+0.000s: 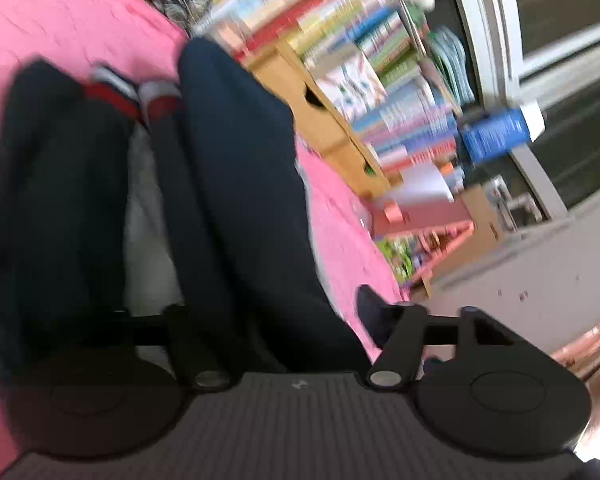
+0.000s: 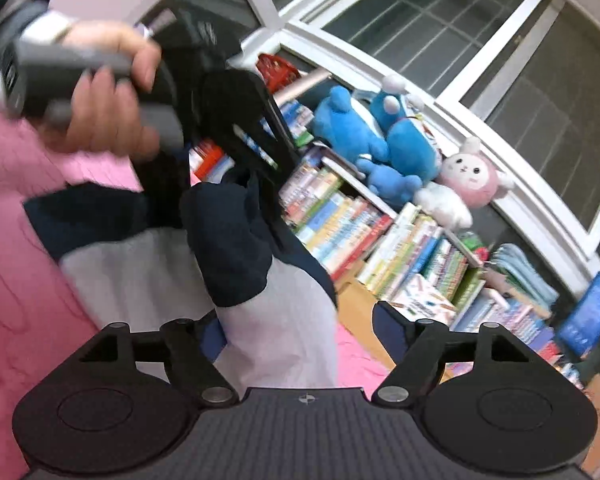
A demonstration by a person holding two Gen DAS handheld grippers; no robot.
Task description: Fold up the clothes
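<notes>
A navy and grey garment (image 1: 240, 184) with red and white striped trim lies bunched on the pink bedspread (image 1: 60, 12). In the left wrist view the cloth covers the left gripper (image 1: 284, 320), whose fingers stand apart with fabric draped between them. In the right wrist view the right gripper (image 2: 300, 328) has its fingers wide apart, with the garment's grey part (image 2: 276, 320) hanging between them. The left gripper (image 2: 236, 128), held in a hand (image 2: 108, 92), shows above the garment's navy part (image 2: 228, 240).
A shelf of colourful books (image 2: 380, 248) stands beyond the bed, with blue and pink plush toys (image 2: 400, 140) on top. Windows (image 2: 460, 40) are behind. A wooden box (image 1: 320, 108) and a blue bottle (image 1: 496, 132) sit by the bed edge.
</notes>
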